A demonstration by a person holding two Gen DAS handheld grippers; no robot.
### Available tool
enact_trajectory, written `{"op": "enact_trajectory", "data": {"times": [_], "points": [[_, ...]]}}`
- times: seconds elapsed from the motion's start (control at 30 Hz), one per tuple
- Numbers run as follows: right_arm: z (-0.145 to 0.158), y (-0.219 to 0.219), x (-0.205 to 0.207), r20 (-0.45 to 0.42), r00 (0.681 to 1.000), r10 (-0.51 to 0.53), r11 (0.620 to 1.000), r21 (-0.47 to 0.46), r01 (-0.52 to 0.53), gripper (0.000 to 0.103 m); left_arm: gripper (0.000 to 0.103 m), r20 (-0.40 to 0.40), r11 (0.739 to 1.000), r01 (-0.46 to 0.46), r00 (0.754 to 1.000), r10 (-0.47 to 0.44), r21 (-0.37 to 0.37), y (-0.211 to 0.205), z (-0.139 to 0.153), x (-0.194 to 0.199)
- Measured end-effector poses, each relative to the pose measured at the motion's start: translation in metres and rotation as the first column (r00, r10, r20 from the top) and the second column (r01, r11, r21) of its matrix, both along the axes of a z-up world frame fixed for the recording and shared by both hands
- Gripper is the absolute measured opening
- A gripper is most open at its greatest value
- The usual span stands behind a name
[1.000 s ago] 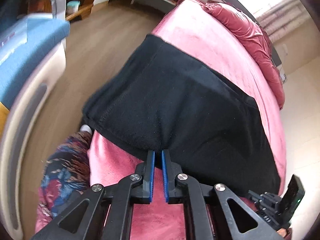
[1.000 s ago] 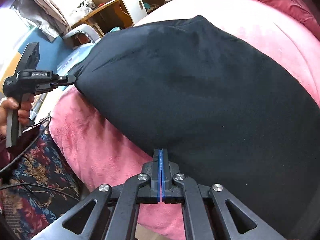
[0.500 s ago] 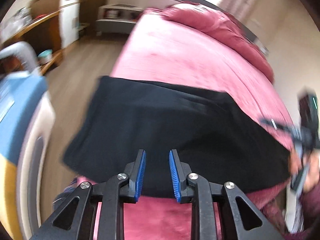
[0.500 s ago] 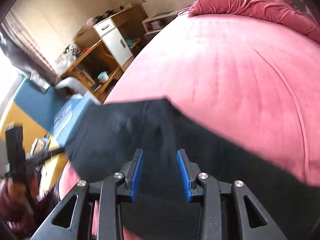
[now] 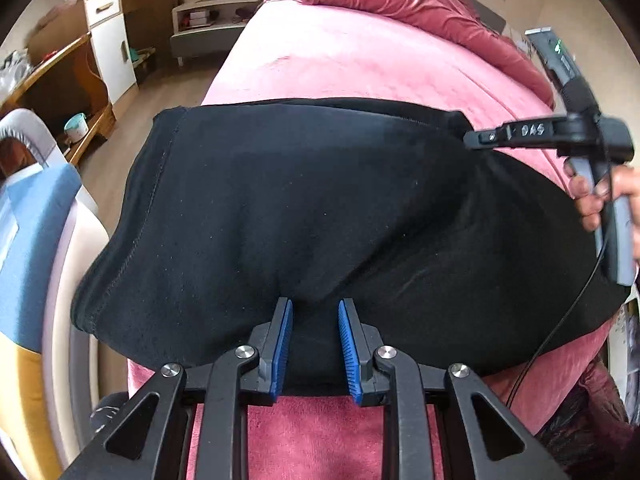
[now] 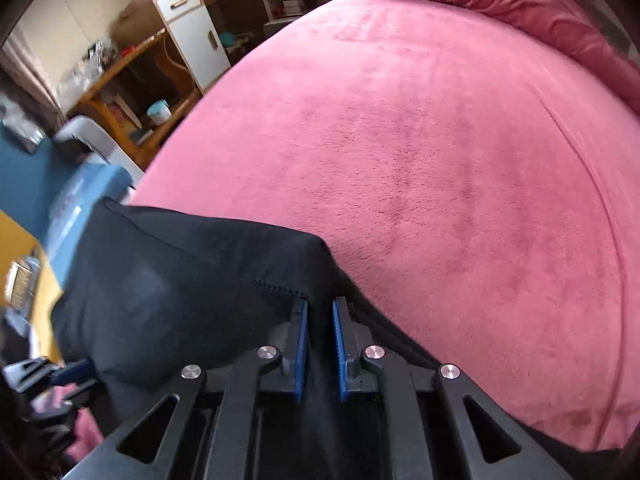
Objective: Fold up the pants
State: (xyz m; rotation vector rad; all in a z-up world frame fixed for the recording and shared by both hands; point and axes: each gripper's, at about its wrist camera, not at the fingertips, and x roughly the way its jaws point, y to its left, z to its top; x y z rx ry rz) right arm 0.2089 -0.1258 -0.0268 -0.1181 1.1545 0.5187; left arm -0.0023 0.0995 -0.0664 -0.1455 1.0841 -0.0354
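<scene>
Black pants [image 5: 320, 208] lie spread across the near end of the pink bed [image 5: 360, 68], one short side hanging over the bed's side edge toward the wooden floor [image 5: 132, 120].

Handling, as a judgement: soft, limp knit or fleece-like fabric, light, not slippery, nothing fragile. It will sag and crease wherever unsupported, so best taken at edges or corners, with both hands keeping the held edge taut. The stitched hem [image 5: 152, 184] is the firmest place to pinch.

Look: solid black, matte, a few lint specks, visible seam lines running along the end over the bed's side edge. Broad shallow wrinkles fan up from the pants' near edge. Surface is otherwise mostly flat.

Left gripper [image 5: 315, 344]: blue fingers [image 5: 282, 348] released, gap clearly open, straddling the pants' near edge without pinching; fabric sits between them.

Right gripper [image 6: 320, 344]: at the pants' far corner on the side away from the floor, fingers [image 6: 301, 346] closing, with a bunch of black fabric standing in the narrow gap between them. Pads look close to pressing but still show a gap either side of the cloth. In the left wrist view, a hand [image 5: 604, 196] holds this gripper's handle at that same corner.
</scene>
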Motion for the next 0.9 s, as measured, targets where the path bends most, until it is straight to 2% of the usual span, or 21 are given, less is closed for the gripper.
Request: {"op": "enact_trajectory", "data": {"times": [0.07,0.1,0.23,0.47,0.9], "points": [[0.001,0.006,-0.005,0.041,0.999,0.011,0.999,-0.041,-0.009,0.012,0.024,0.002,1.000,-0.006,1.000,0.006,-0.006,0.001,0.001,0.000],[0.003,0.010,-0.008,0.056,0.998,0.015,0.999,-0.050,-0.012,0.016,0.024,0.005,1.000,-0.015,1.000,0.015,-0.022,0.003,0.002,0.000],[0.022,0.014,-0.023,0.145,0.989,0.003,0.998,-0.064,0.007,0.019,0.024,0.016,0.998,-0.030,0.999,0.031,-0.046,0.008,0.005,-0.004],[0.064,0.003,-0.069,0.265,0.964,-0.030,0.995,-0.088,0.055,0.035,0.024,0.037,0.998,-0.051,0.998,0.053,-0.047,0.010,0.014,-0.009],[0.107,-0.011,-0.145,0.392,0.918,-0.069,0.987,-0.107,0.120,0.051,0.025,0.090,0.998,-0.043,0.995,0.047,-0.041,-0.005,0.044,-0.020]]}}
